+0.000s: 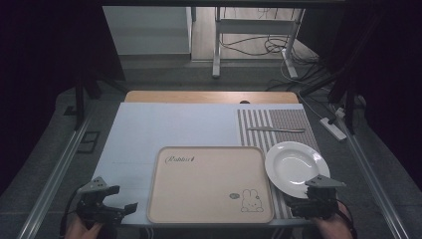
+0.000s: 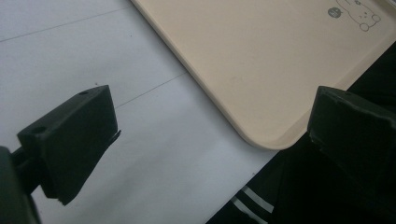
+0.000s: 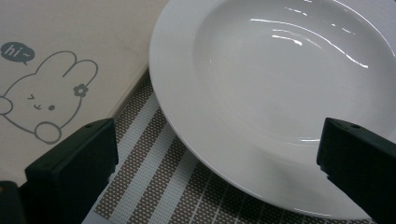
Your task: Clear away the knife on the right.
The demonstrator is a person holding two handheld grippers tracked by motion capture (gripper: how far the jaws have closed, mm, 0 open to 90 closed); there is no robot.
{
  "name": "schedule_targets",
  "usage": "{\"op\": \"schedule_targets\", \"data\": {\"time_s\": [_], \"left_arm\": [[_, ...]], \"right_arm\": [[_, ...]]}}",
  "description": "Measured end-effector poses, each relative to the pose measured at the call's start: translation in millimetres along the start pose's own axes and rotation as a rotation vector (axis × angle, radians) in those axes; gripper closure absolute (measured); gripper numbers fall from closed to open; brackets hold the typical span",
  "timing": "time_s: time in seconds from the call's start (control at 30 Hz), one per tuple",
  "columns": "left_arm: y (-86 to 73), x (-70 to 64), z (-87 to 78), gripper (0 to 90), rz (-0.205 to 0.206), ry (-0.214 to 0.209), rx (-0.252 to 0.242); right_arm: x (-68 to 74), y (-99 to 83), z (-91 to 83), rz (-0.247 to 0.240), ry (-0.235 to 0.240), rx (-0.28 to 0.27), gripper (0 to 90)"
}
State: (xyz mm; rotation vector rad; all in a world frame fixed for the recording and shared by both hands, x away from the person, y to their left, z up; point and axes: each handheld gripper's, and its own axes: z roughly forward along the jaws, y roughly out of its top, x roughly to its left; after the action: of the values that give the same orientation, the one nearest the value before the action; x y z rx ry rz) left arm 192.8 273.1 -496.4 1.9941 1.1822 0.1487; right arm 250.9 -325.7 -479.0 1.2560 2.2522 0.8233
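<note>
A beige tray (image 1: 209, 184) with a rabbit drawing lies at the front middle of the table. A white plate (image 1: 293, 164) rests on a striped placemat (image 1: 259, 127) to its right, and a knife (image 1: 275, 130) lies farther back on the mat. My left gripper (image 1: 122, 210) stands open at the front left, just left of the tray's near corner (image 2: 261, 137). My right gripper (image 1: 311, 201) is open at the plate's near rim (image 3: 261, 163). Both hold nothing.
A white sheet (image 1: 164, 127) covers the table's left and middle, with a wooden strip (image 1: 209, 96) at the far edge. Metal rails (image 1: 54, 164) run along both sides. Cables and a power strip (image 1: 332, 128) lie on the floor beyond.
</note>
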Motion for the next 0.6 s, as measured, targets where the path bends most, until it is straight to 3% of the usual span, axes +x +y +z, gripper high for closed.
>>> {"op": "schedule_targets", "data": {"time_s": [0.6], "left_arm": [[0.1,0.1,0.2,1.7,-0.001,-0.001,0.001]], "right_arm": [[-1.7,1.7,-1.2,0.017,0.033,-0.021,0.0]]}}
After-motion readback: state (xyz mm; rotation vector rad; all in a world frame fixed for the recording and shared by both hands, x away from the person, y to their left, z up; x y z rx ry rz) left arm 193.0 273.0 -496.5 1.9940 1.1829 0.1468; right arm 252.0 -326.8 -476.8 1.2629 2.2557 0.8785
